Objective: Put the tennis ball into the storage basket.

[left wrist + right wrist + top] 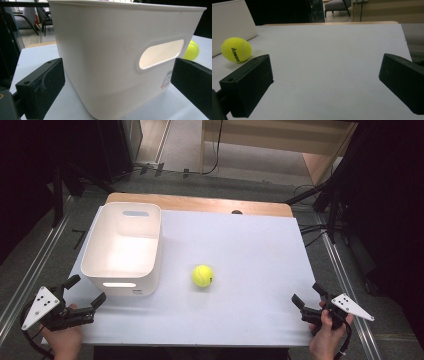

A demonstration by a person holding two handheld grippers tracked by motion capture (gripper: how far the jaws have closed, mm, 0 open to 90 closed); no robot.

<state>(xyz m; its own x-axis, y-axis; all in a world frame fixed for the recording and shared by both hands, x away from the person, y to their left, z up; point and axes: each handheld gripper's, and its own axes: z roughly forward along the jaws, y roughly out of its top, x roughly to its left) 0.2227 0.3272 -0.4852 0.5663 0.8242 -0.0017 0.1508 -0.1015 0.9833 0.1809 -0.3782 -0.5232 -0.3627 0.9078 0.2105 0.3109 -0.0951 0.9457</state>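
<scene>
A white plastic bin (pixel 121 247) with cut-out handles stands in the left half of the high view on the pale tabletop (pixel 250 250), its near wall close in front of the left gripper (pixel 86 291) at the lower left of the frame. In the left gripper view that wall sits between the two black jaws, and the tennis ball (pixel 191 50) peeps out past its right corner near the frame's right edge. The left gripper's jaws are spread wide and hold nothing; the bin's near corner lies between them, and I cannot tell whether either pad touches it. The right gripper (pixel 309 296), at the lower right of the high view, also has its jaws released wide, with bare tabletop between them. The yellow tennis ball (pixel 202 275) lies near the centre of the high view, just right of the bin and apart from it, well clear of both grippers. In the right gripper view the ball (pixel 236 49) sits at the left edge, above and beyond the left-hand jaw, outside the gap, with the bin's wall (pixel 229 22) behind it.
</scene>
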